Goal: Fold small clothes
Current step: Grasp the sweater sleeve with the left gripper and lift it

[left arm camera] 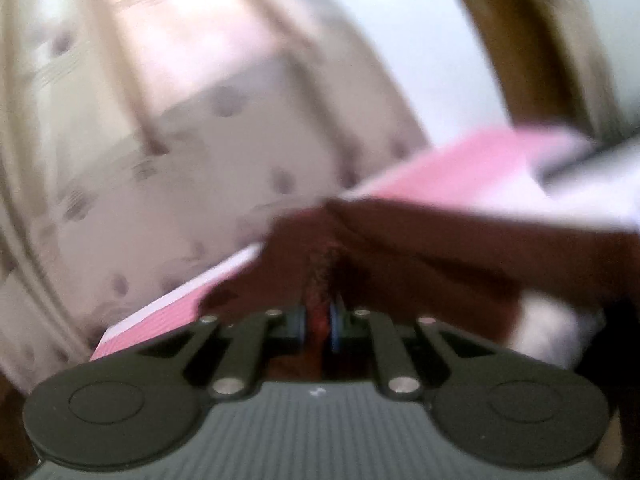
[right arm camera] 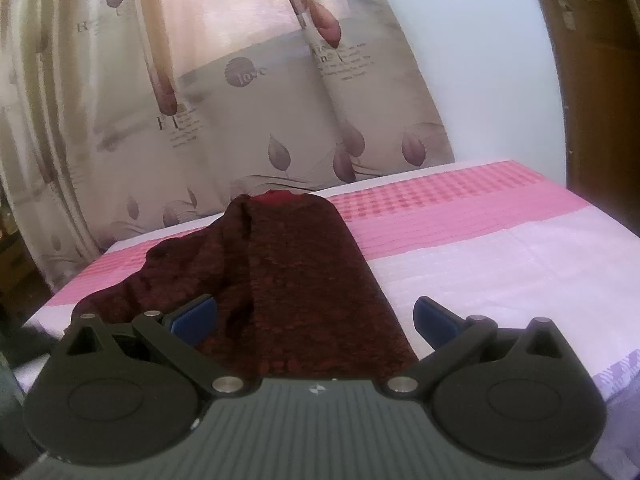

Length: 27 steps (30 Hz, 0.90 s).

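A small dark maroon knitted garment lies lengthwise on a bed with a pink and white checked sheet; its red-lined neck points toward the curtain. My right gripper is open, its blue pads standing either side of the garment's near hem, not touching it. In the blurred left wrist view my left gripper is shut on a fold of the maroon garment, which is lifted off the sheet and stretches away to the right.
A beige curtain with leaf prints hangs behind the bed. A white wall and a brown wooden door with a metal handle stand at the right. The bed's left edge drops to a dark floor.
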Each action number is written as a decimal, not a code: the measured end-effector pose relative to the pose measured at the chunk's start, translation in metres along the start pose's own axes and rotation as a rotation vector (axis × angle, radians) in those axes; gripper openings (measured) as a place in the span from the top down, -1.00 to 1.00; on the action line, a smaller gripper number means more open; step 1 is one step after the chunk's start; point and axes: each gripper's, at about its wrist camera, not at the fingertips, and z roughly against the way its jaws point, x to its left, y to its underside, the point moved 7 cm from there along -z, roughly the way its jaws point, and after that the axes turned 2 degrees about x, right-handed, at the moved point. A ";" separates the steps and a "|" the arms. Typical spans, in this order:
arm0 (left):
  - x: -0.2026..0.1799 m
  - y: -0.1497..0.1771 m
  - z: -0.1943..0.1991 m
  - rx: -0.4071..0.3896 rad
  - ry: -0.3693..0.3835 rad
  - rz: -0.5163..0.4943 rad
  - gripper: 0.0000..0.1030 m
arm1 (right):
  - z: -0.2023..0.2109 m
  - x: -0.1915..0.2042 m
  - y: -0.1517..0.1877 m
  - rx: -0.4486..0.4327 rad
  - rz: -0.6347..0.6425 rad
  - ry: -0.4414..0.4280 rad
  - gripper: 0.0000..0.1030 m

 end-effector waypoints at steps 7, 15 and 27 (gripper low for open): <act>0.130 -0.049 -0.026 0.016 -0.209 0.206 0.78 | -0.008 0.002 0.000 0.025 0.013 0.001 -1.00; 0.281 -0.090 -0.100 0.039 -0.519 0.239 0.78 | -0.027 -0.006 -0.005 0.063 0.005 0.045 -1.00; 0.438 -0.013 -0.249 0.281 -0.836 0.328 0.78 | -0.068 -0.017 -0.005 0.165 0.034 0.138 -1.00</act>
